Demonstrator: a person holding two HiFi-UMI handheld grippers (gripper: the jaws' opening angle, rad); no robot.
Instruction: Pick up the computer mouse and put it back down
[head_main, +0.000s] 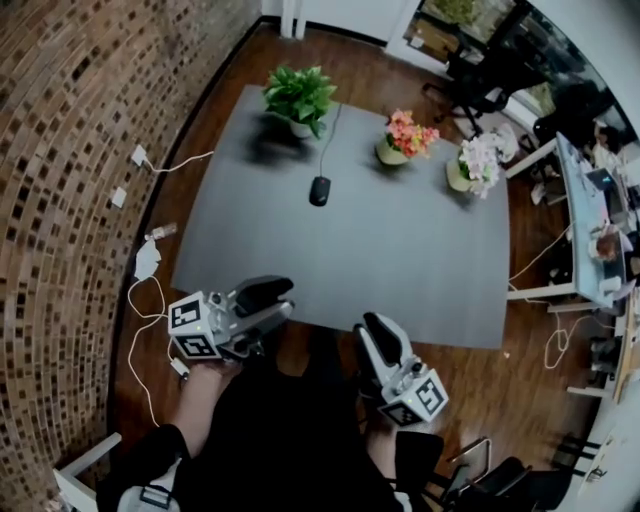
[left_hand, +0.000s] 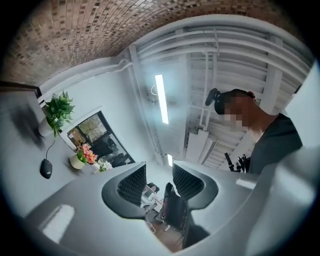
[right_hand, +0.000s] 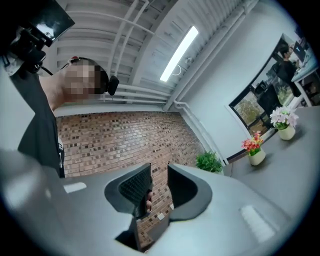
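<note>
**Mouse on table, far side; both grippers empty at near edge**

- Computer mouse (head_main: 319, 190): black, lying flat on grey table (head_main: 400, 270), toward far edge, a bit left of centre. Its cable (head_main: 328, 140) runs off to far edge. Nothing touching it.
- Along far edge, L to R: green plant (head_main: 299, 97) by far-left corner, pink-orange flowers (head_main: 407, 135) abt mid, white flowers (head_main: 478, 160) by far-right corner. Mouse sits nearer than the plant & the pink-orange flowers, roughly between them.
- Left gripper (head_main: 272, 306): at near edge, toward near-left corner, tips just at table edge. Jaws apart w/ clear gap and nothing between; only room bkgd shows through in left gripper view.
- Right gripper (head_main: 372, 325): at near edge, abt mid-edge, tips pointing at table. Jaws parted narrowly, and brick wall (head_main: 60, 150) shows through the slit in right gripper view. Holds nothing.
- Both grippers well apart from mouse.
- Floor left of table: white cables (head_main: 140, 300) along foot of brick wall.
</note>
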